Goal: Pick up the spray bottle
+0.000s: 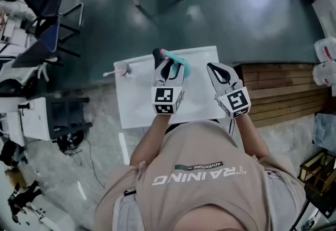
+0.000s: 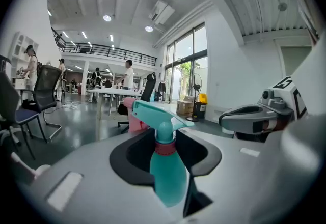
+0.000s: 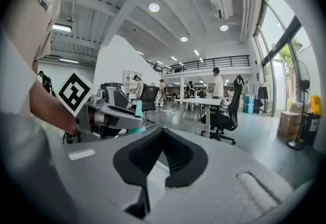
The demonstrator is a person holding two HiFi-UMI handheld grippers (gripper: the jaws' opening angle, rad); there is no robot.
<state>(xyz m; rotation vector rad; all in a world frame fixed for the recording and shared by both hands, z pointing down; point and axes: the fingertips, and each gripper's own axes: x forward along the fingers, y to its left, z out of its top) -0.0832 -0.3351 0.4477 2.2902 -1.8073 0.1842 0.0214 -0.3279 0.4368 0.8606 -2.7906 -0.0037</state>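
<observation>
A teal spray bottle [image 2: 166, 179] with a red collar and a teal trigger head stands upright between the jaws of my left gripper [image 2: 166, 152], which is shut on its body. In the head view the left gripper [image 1: 169, 69] holds the spray bottle [image 1: 180, 62] above the far part of the white table [image 1: 137, 104]. My right gripper [image 1: 222, 74] hovers beside it on the right, with nothing in it. In the right gripper view the right gripper [image 3: 162, 132] has its black pads meeting at the tips. The left gripper [image 3: 104, 116] also shows there at the left.
A small pink and white object [image 1: 121, 70] lies on the table's far left corner. A wooden slatted platform [image 1: 286, 91] stands to the right of the table. Office chairs [image 1: 48, 20] and cluttered desks stand at the left. Dark floor lies beyond the table.
</observation>
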